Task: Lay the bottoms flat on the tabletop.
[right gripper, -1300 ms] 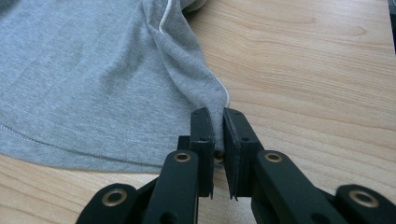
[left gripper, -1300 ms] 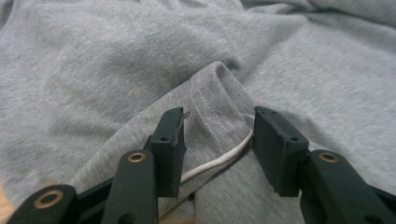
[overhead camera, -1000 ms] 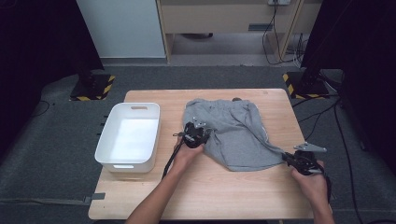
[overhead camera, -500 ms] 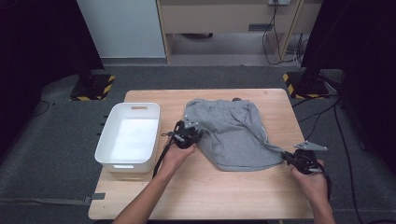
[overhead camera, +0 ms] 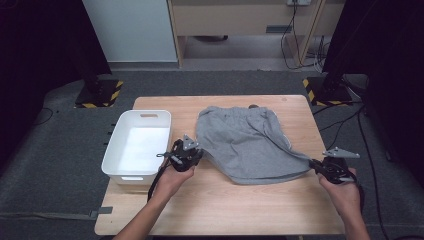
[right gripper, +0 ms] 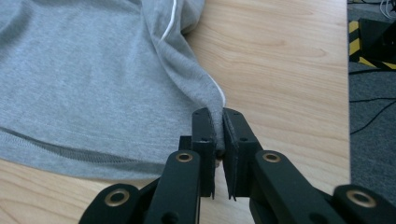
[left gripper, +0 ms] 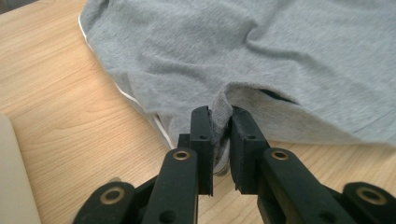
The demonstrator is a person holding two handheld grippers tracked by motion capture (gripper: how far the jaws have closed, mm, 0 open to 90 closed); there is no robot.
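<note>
Grey shorts (overhead camera: 250,142) with white piping lie spread on the wooden table (overhead camera: 250,210). My left gripper (overhead camera: 201,156) is at the shorts' left edge, beside the white bin. In the left gripper view, my left gripper (left gripper: 219,116) has just been closing and now pinches a raised fold of the shorts (left gripper: 261,51). My right gripper (overhead camera: 313,164) is at the table's right side, shut on the shorts' drawn-out right corner. In the right gripper view that corner of the shorts (right gripper: 70,84) rises into the jaws of my right gripper (right gripper: 218,116).
A white plastic bin (overhead camera: 112,152), nothing in it, stands on the table's left side, close to my left hand; its corner (left gripper: 7,177) shows in the left gripper view. The table's right edge (right gripper: 343,93) runs near my right gripper. Bare wood lies in front of the shorts.
My left gripper has moved left toward the bin with the shorts' edge in it, drawing the fabric flatter and wider. The right gripper has stayed in place.
</note>
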